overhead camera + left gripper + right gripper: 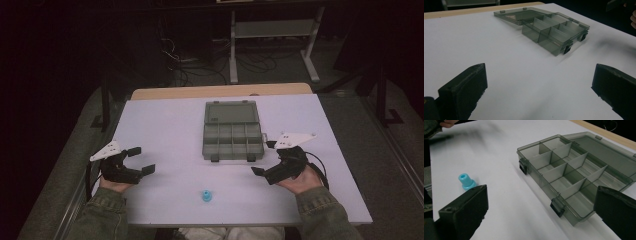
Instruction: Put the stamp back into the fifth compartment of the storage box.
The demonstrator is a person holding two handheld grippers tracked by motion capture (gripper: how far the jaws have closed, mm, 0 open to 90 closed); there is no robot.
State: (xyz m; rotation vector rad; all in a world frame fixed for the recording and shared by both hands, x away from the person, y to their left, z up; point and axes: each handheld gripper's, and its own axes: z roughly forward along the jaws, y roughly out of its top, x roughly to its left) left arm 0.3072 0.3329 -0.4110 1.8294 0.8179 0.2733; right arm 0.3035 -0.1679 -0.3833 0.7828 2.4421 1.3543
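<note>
Left gripper [137, 160] and right gripper [266, 159] hovered over worktop [165, 125], jaws apart, empty. Divided box [233, 131] lay open mid-worktop; blue peg [206, 195] stood near edge. Risk, judged: small peg tipped or rolled off near edge under clumsy grasp; light box skidded if nudged.

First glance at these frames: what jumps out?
The smoky-grey translucent plastic compartment box lies open at the middle of the white table, its lid folded flat on the far side and its compartments looking empty. A small bright blue plastic peg stands alone near the table's near edge. The left hand-held gripper and right hand-held gripper flank them, jaws wide open, holding nothing.
</note>
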